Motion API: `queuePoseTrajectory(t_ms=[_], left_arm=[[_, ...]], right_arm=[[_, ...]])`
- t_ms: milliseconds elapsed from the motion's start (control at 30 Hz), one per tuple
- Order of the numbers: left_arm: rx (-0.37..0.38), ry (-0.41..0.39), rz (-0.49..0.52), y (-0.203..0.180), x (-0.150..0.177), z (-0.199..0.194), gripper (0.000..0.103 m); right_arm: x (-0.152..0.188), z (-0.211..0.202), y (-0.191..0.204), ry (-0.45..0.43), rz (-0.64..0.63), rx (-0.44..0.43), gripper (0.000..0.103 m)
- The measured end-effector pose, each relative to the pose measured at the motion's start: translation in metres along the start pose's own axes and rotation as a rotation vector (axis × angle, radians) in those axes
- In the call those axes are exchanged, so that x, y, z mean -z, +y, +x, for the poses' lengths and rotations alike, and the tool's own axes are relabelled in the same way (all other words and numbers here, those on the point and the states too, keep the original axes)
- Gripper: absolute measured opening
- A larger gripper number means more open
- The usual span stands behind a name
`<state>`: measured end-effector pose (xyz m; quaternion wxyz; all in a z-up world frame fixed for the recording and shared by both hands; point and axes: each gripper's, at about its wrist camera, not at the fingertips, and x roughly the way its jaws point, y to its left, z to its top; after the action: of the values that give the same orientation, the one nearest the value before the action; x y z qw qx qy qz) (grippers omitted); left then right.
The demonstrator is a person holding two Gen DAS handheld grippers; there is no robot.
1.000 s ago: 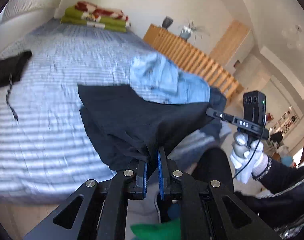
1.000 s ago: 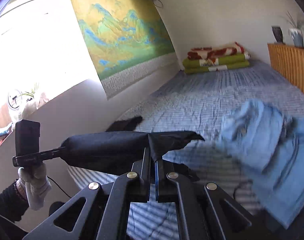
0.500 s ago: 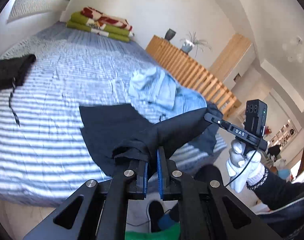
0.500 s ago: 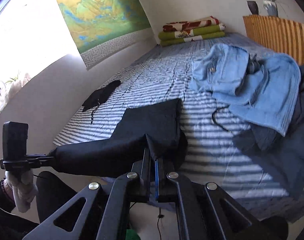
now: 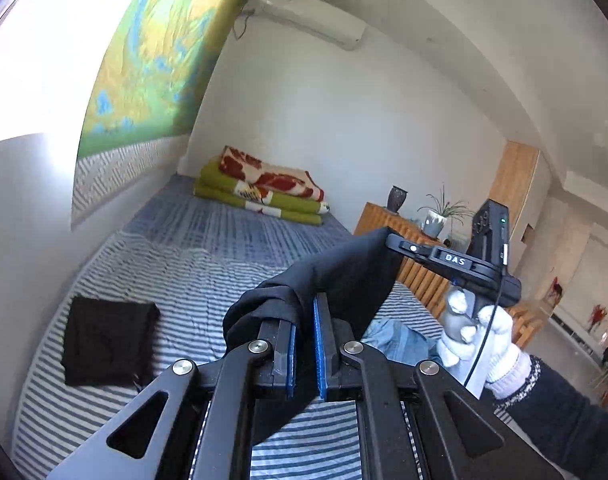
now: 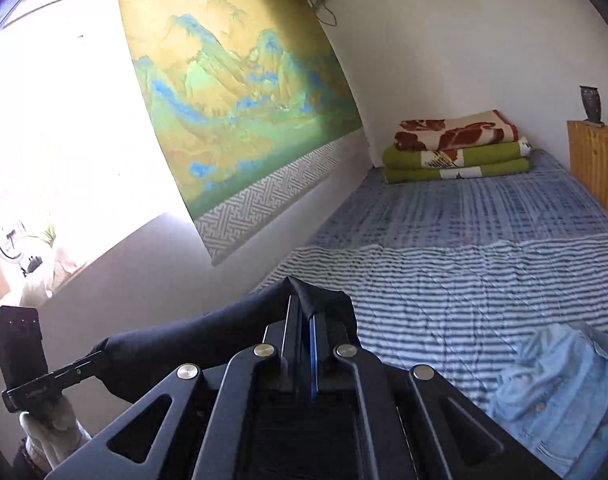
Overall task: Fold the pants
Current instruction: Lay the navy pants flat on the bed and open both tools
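Pants (image 5: 344, 280), black, hang stretched between both tongs: left gripper (image 5: 304, 322) and right gripper (image 6: 306, 322) each clamp an edge. Thin bites risk slipping, dropping cloth.

Left claw (image 5: 304, 320) and right claw (image 6: 306, 322) clamped, raised level, apart

The pants (image 5: 344, 280) are plain black. The tongs are black too, the left tongs (image 5: 304, 344) and right tongs (image 6: 306, 344) both lined with blue pads. The bed (image 6: 464, 280) wears blue-and-white stripes, turning to blue plaid farther back. Light blue denim (image 6: 556, 396) lies on it, with a folded black garment (image 5: 104, 340) and green, cream and red-patterned blankets (image 6: 456, 148).
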<state>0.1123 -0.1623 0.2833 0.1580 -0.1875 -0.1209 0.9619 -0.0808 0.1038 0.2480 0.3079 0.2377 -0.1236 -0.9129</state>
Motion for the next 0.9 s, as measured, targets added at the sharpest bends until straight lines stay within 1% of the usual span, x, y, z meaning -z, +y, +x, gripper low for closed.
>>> queuePoseTrajectory(t_ms=[67,100,167,200,233,267,300,333,367,400,433,467,500,533,567,633,700,767,833,900], left_arm=[[-0.006,0.001,0.038,-0.015,0.0,-0.016,0.007],[-0.004,0.016,0.057,-0.025,0.007,-0.021,0.007],[0.009,0.075,0.071,-0.046,0.034,-0.019,0.007],[0.037,0.121,0.049,-0.055,0.055,-0.013,0.007],[0.08,0.186,0.007,-0.063,0.079,-0.001,0.011],[0.134,0.301,-0.026,-0.072,0.109,0.019,0.025],[0.19,0.443,-0.051,-0.083,0.145,0.042,0.034],[0.22,0.554,-0.059,-0.093,0.181,0.06,0.039],[0.23,0.645,-0.042,-0.103,0.217,0.076,0.038],[0.242,0.722,-0.016,-0.11,0.248,0.088,0.038],[0.25,0.778,-0.001,-0.115,0.273,0.097,0.038],[0.25,0.804,-0.016,-0.114,0.29,0.102,0.038],[0.255,0.818,-0.044,-0.109,0.299,0.109,0.038],[0.252,0.814,-0.055,-0.105,0.304,0.112,0.038],[0.231,0.79,-0.061,-0.096,0.303,0.113,0.038],[0.176,0.727,-0.076,-0.069,0.292,0.117,0.039],[0.092,0.667,-0.085,-0.03,0.273,0.12,0.04],[0.006,0.633,-0.164,0.021,0.258,0.125,0.042],[-0.087,0.6,-0.23,0.074,0.25,0.128,0.046],[-0.144,0.586,-0.295,0.12,0.241,0.136,0.048]], right_arm=[[-0.008,0.006,0.009,-0.019,-0.029,-0.068,0.002],[-0.008,0.008,0.011,-0.021,-0.047,-0.096,0.002],[0.004,0.008,0.01,-0.012,-0.073,-0.135,0.002],[0.015,0.008,0.003,0.004,-0.081,-0.146,0.002],[0.029,0.006,-0.006,0.024,-0.078,-0.152,0.002],[0.046,0.005,-0.02,0.055,-0.068,-0.151,0.003],[0.066,0.004,-0.038,0.097,-0.05,-0.138,0.004],[0.089,0.004,-0.059,0.149,-0.029,-0.108,0.005],[0.116,0.004,-0.083,0.224,-0.023,-0.042,0.014],[0.143,0.0,-0.108,0.284,-0.022,0.059,0.023],[0.171,-0.006,-0.138,0.335,0.005,0.162,0.024],[0.192,-0.013,-0.165,0.377,0.05,0.225,0.024],[0.212,-0.025,-0.189,0.403,0.105,0.268,0.025],[0.23,-0.039,-0.208,0.417,0.156,0.294,0.026],[0.241,-0.053,-0.219,0.42,0.182,0.307,0.026],[0.258,-0.077,-0.223,0.415,0.196,0.315,0.026],[0.272,-0.093,-0.214,0.424,0.204,0.314,0.026],[0.284,-0.1,-0.191,0.435,0.186,0.289,0.026],[0.293,-0.096,-0.162,0.449,0.153,0.277,0.026],[0.302,-0.089,-0.129,0.464,0.115,0.241,0.026]])
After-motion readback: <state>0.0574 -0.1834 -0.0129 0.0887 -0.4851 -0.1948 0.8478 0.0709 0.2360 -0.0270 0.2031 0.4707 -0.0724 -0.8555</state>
